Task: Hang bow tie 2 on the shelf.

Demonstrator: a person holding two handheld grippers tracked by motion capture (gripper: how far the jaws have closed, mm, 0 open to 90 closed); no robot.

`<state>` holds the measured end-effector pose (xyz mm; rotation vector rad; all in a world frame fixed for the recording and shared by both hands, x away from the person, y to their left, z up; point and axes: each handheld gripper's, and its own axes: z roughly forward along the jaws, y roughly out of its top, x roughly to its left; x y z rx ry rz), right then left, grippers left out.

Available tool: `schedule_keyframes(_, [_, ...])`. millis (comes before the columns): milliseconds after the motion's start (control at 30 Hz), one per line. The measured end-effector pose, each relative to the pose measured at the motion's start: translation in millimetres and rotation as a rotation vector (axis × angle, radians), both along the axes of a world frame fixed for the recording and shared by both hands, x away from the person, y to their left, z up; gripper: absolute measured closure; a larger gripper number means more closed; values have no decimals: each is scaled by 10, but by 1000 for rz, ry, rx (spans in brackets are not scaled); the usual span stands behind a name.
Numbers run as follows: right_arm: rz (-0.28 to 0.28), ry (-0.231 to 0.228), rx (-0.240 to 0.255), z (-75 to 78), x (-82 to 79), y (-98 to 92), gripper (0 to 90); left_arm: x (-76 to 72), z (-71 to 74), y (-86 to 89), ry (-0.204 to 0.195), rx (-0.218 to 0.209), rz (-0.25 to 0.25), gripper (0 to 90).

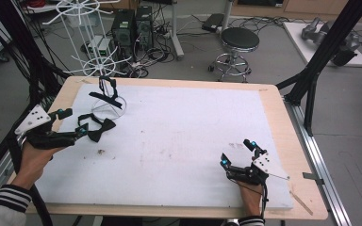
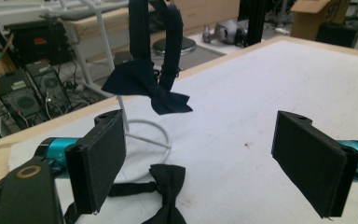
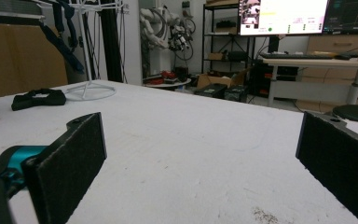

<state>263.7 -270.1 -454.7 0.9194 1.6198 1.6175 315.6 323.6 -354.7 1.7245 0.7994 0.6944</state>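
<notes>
A black bow tie (image 1: 97,129) lies flat on the white mat at the left; the left gripper view shows it as bow tie (image 2: 168,192) low between the jaws, and the right gripper view as bow tie (image 3: 38,99) far off. A second dark bow tie (image 1: 105,97) hangs from the white wire stand (image 1: 109,107); it dangles as hanging bow tie (image 2: 144,84) above the stand's ring base (image 2: 150,136). My left gripper (image 1: 71,123) is open just left of the lying tie, jaws wide apart (image 2: 205,168). My right gripper (image 1: 236,152) rests open on the mat near the front right, holding nothing (image 3: 200,163).
The white mat (image 1: 179,136) covers a wooden table (image 1: 273,101). A tall white wire rack (image 1: 87,33), computer towers (image 1: 132,28) and a stool (image 1: 238,44) stand on the floor beyond the far edge. A black frame post (image 1: 323,56) rises at the right.
</notes>
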Motion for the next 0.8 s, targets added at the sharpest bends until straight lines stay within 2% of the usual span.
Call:
schedule_keyframes(467, [3,-3,-4,0,3,-2,8,210,-132,-10,114,88,8,175])
schedule_keyframes(500, [2,-4,-3,0,3,-1,8,224,-139,-10,121,105,13,175])
schedule_keyframes(800, [2,1,-1,0,0,1,8,352,-226,-45,194,171,12,175])
